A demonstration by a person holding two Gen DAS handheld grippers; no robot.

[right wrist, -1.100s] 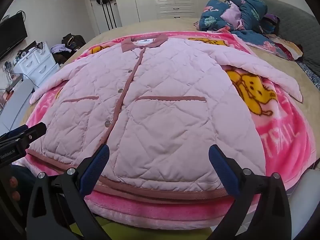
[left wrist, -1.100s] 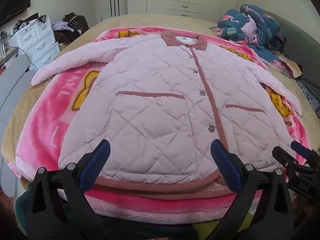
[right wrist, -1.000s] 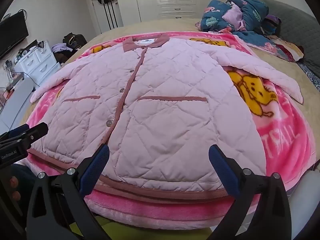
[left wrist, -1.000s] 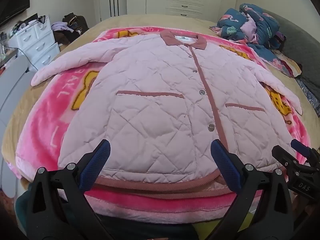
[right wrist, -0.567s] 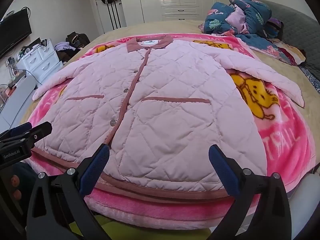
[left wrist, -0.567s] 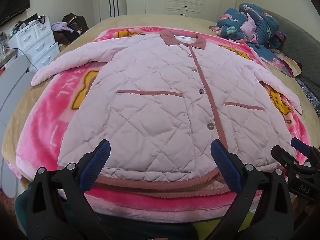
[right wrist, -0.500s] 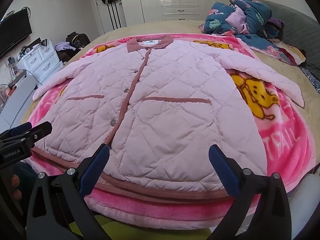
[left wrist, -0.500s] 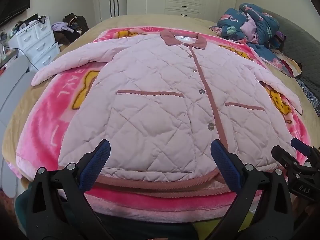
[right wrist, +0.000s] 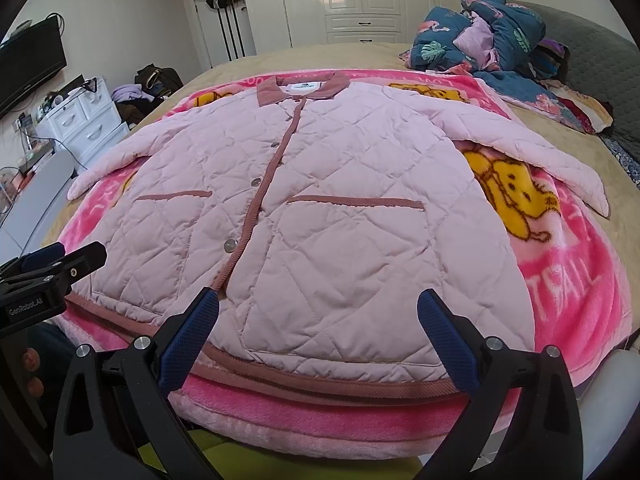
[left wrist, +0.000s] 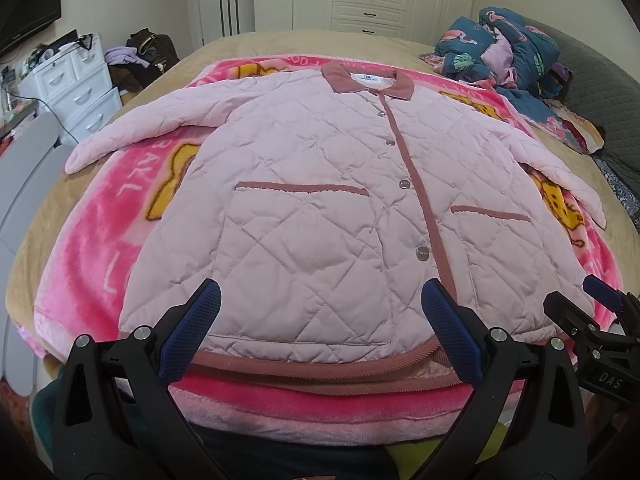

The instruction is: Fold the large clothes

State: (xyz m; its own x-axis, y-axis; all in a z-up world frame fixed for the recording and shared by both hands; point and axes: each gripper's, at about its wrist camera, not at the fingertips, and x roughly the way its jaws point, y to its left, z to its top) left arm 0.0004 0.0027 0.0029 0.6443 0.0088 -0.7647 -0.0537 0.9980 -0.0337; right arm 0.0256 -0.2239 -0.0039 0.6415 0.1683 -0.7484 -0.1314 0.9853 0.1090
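A pale pink quilted jacket with dusty-rose trim (left wrist: 320,216) is laid flat, front up and buttoned, on a bright pink fleece blanket printed with yellow cartoon bears (left wrist: 96,248). Its dusty-rose collar (left wrist: 368,82) is turned toward the far side of the bed, and its ribbed hem (left wrist: 320,364) lies at the near edge. Both sleeves are spread outward over the blanket, the cuff of one (left wrist: 80,158) reaching toward the left and the other (right wrist: 576,178) toward the right. Two trimmed patch pockets and a row of metal snaps along the placket are seen on the front.

The left gripper (left wrist: 320,332), black with blue pads (left wrist: 190,334), is held just before the hem with its jaws spread wide; nothing is gripped between them. The right gripper (right wrist: 318,334) is likewise held wide apart and empty above the hem, nearer the jacket's right pocket. Each gripper is seen at the edge of the other's view, and fingertips (right wrist: 30,372) of a hand are glimpsed beneath the left one.

The blanket is spread over a tan-covered bed (left wrist: 280,42). A heap of dark teal floral bedding (right wrist: 488,36) is piled at the far right corner. A white chest of drawers (left wrist: 76,84) stands to the left of the bed, and white wardrobes (right wrist: 360,0) line the far wall.
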